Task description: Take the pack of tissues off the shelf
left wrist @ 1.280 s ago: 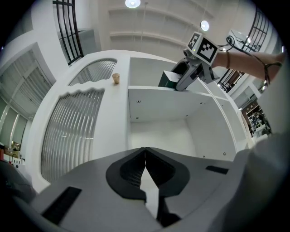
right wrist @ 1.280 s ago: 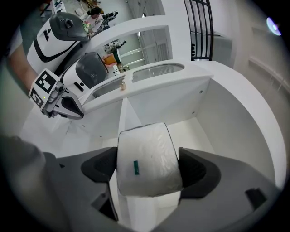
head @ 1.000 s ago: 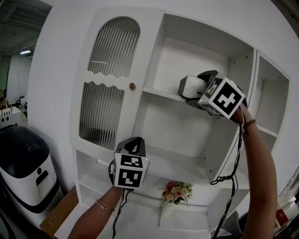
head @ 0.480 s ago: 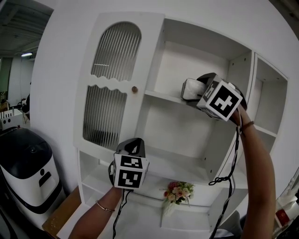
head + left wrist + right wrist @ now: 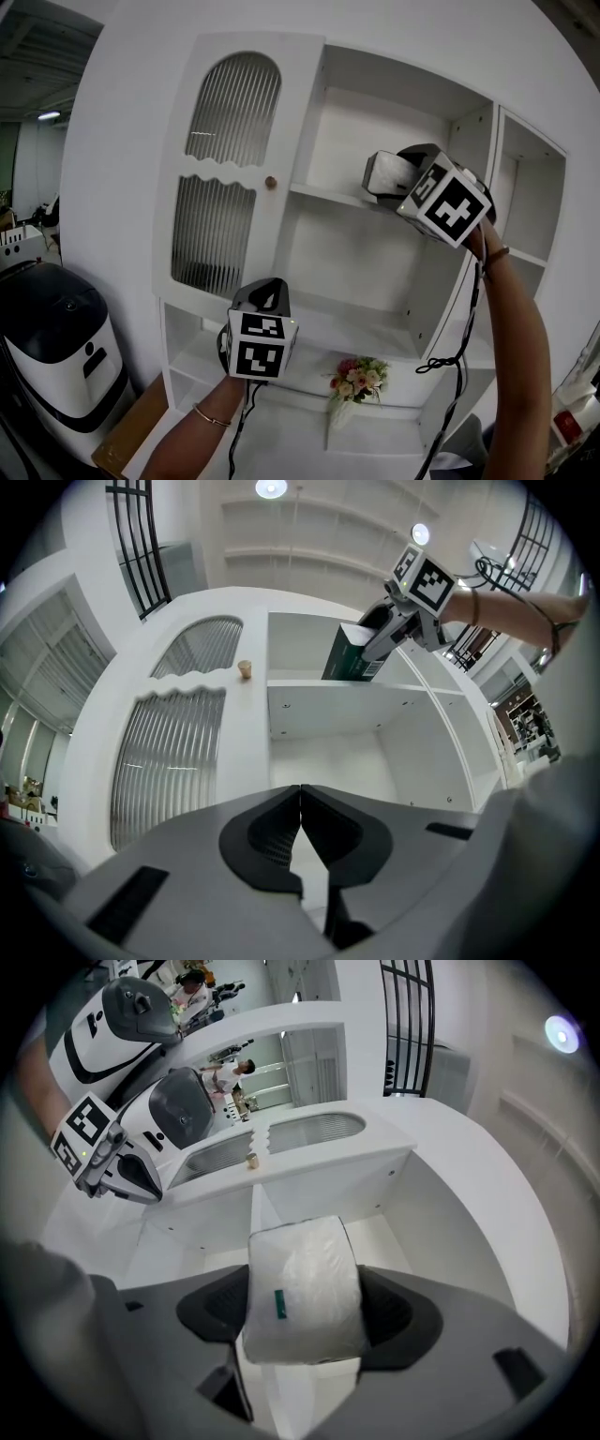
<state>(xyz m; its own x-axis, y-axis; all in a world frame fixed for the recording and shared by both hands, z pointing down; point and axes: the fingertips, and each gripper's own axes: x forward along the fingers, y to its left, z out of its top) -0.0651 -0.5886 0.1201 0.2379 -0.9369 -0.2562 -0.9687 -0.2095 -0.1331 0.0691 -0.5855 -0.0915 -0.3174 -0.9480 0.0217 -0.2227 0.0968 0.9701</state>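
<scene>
The pack of tissues [image 5: 382,170], white wrapped with a green side [image 5: 354,656], hangs at the front edge of the upper shelf [image 5: 323,190] of a white cabinet. My right gripper [image 5: 386,186] reaches level toward it, and its jaws have just been closing with the pack between them. In the right gripper view the pack [image 5: 305,1283] fills the gap and both pads press on its sides. My left gripper [image 5: 266,289] stays low in front of the lower shelf, its jaws shut [image 5: 300,803] on nothing.
The cabinet's ribbed glass door [image 5: 223,169] with a small knob [image 5: 270,182] stands left of the open shelves. A small bunch of flowers [image 5: 356,379] sits on the bottom shelf. A black and white appliance [image 5: 52,342] stands at the far left. A cable hangs from my right arm.
The right gripper and the pack have shifted slightly at the shelf's front edge. The left gripper has hardly moved in the picture.
</scene>
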